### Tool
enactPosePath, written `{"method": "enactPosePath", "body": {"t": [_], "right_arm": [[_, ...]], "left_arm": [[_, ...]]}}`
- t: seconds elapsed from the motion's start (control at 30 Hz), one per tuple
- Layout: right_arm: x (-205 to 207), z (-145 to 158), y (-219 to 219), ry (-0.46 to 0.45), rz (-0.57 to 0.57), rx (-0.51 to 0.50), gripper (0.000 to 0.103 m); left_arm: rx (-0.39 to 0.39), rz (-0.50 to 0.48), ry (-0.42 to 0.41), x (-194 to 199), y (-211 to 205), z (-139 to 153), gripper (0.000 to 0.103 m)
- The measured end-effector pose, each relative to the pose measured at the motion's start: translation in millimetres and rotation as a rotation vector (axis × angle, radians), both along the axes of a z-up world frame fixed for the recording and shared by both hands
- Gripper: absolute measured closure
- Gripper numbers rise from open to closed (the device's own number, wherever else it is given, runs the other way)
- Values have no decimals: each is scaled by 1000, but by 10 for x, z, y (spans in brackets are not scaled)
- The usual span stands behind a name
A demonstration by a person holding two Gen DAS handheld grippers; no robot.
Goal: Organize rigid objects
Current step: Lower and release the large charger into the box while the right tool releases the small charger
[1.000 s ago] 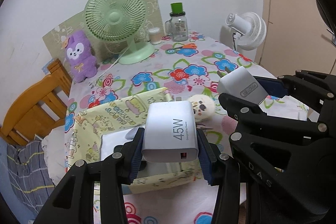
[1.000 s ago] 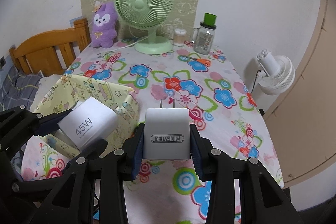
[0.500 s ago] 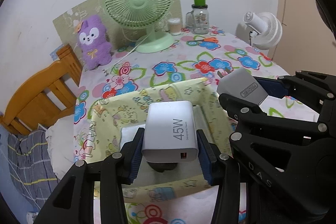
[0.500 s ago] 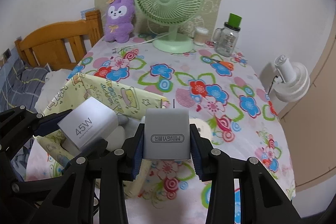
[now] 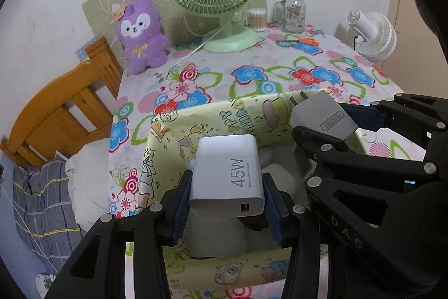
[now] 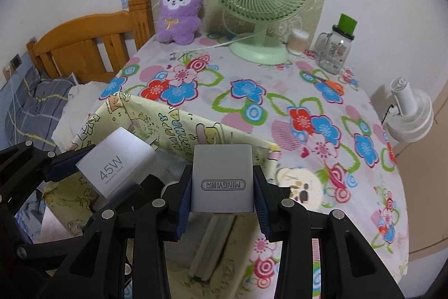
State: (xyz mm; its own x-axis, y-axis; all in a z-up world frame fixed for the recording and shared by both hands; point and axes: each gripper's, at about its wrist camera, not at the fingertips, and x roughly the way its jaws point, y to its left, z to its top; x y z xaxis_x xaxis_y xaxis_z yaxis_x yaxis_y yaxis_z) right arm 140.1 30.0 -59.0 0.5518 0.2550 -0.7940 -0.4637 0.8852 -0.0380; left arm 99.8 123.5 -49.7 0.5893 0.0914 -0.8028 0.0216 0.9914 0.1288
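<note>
Left tongs [image 5: 226, 195] are clamped on the white 45W charger [image 5: 227, 175], right tongs [image 6: 222, 187] on the grey charger [image 6: 221, 181], both above the yellow box [image 5: 212, 128]. Only the right view shows the round cartoon-face item [image 6: 296, 184] (tabletop, just beside the box).

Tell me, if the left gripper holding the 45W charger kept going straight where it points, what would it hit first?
Probably the inside of the yellow cartoon-print box. The left gripper, shut on the 45W charger, points down into its opening, toward a pale item lying inside; depth is hard to judge.
</note>
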Motion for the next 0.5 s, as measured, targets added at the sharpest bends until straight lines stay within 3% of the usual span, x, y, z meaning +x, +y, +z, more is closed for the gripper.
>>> {"method": "enactPosePath", "body": {"t": [0.5], "right_arm": [[224, -299, 215, 108, -9, -10, 60]], "left_arm": [[3, 30, 67, 227, 180, -273, 54]]}}
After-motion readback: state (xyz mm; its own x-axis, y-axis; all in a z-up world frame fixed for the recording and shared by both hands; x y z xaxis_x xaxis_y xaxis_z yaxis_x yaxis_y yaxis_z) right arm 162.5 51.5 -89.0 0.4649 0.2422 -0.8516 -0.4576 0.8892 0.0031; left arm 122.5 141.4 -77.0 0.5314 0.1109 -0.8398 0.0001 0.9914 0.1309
